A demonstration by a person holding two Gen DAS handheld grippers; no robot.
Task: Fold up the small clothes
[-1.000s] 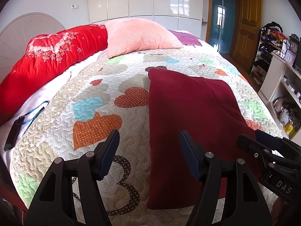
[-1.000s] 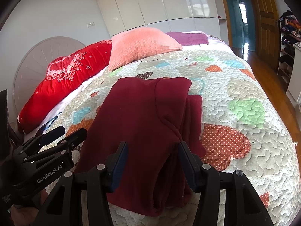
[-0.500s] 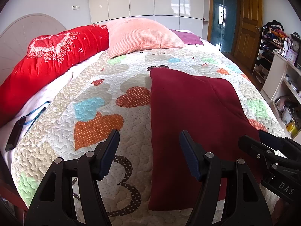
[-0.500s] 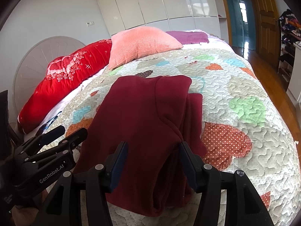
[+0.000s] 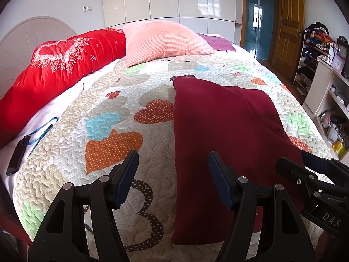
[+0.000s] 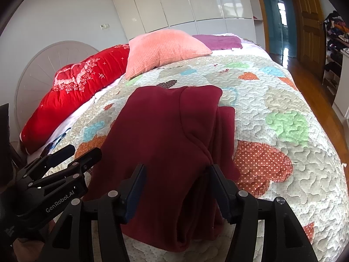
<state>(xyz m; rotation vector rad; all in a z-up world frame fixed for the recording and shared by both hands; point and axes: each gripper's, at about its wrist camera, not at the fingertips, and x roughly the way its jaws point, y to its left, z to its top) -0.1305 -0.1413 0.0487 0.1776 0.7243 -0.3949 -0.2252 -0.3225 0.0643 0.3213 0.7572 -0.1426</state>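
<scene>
**A:** Starting with the left wrist view. Our left gripper point(image 5: 172, 170) has its jaws spread wide with nothing between them. They hover over the quilt point(image 5: 104, 113), and the dark red garment point(image 5: 224, 131) lies just to the right of the right-hand jaw, running straight ahead up the bed. We can also see the right gripper point(image 5: 305, 163) poking in from the right edge, low over the garment's near right side.

**B:** So which step are we on? Looks to us like it's already been folded lengthwise into a long strip, and we're between grasps.

**A:** Agreed, that's our read too. Left edge is a clean straight line and the near end is squared off, with a diagonal seam or layer edge crossing the top right.

**B:** Right wrist view: the right gripper point(image 6: 176, 185) jaws are spread too, pinching nothing. The garment point(image 6: 165, 135) sits directly ahead and between the jaws, with its near end below them. The right-hand jaw is right at a bunched ridge where the layers stack up, and a second layer sticks out further right.

**A:** So next we'd guess both jaws need to drop onto the near corners and carry that end away from us. That lumpy right side probably wants smoothing first, or the fold comes out crooked.
</scene>
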